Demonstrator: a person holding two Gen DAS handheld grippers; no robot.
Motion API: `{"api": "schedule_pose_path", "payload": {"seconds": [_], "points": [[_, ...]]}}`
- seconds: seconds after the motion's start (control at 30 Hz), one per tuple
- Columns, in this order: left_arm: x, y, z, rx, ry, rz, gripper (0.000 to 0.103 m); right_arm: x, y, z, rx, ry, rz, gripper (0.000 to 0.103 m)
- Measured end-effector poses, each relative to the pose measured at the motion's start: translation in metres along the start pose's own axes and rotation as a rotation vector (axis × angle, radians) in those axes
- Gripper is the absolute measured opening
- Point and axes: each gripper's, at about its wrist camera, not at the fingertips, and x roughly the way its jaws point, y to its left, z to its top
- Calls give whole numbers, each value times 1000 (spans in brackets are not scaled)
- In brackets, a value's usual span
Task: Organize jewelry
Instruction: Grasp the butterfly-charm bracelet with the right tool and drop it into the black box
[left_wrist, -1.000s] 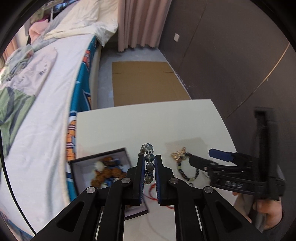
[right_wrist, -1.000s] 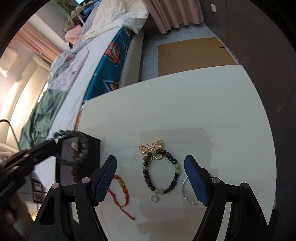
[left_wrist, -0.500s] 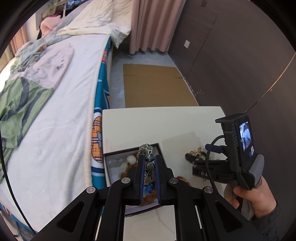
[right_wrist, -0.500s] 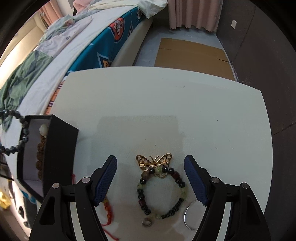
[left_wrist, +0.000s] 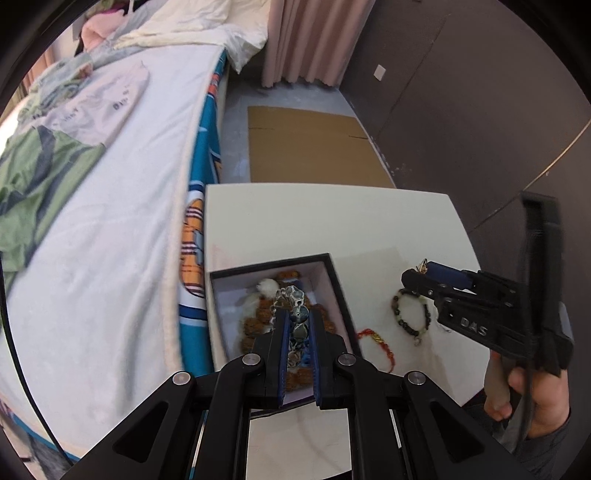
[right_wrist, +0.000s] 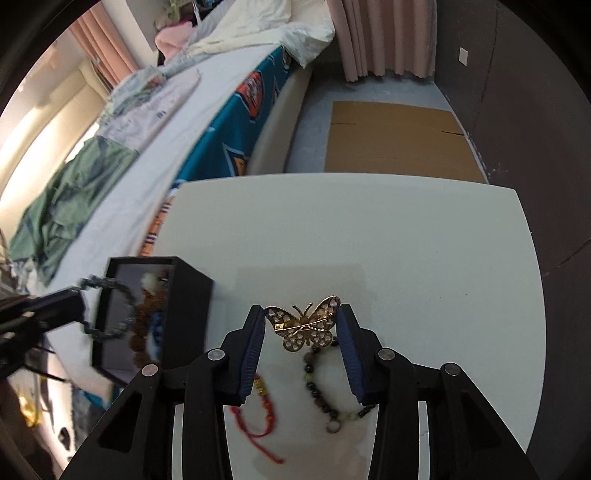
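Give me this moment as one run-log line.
left gripper: shut on dark bead bracelet, over black box | right gripper: fingers closing around gold butterfly brooch, not yet pressing | red cord bracelet: on table

White table (right_wrist: 406, 229); box (right_wrist: 188, 310), bracelets (right_wrist: 325, 391)

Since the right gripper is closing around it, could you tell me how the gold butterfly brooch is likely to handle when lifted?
The gold butterfly brooch looks like thin, pierced metal: probably stiff, light, and slippery against the pads. It lies partly on the beaded bracelet, so its pin might snag the beads and drag them. The right gripper is closing with its pads beside the wingtips, which may bend.
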Motion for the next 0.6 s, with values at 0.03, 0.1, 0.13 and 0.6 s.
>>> {"api": "schedule_pose_path", "payload": {"seconds": [0.03,0.1,0.13,0.6], "points": [[2,-2,0,-3,7,-14,11,-6,0,-2,9,-13,21,41],[7,-5,1,-10,25,-54,11,-12,0,-4,29,-36,45,41],[11,-5,2,-14,46,-76,12,-14,1,-5,35,-45,55,41],[-25,25,2,-50,-39,-9,69,-32,46,-2,-17,-113,267,41]]}}
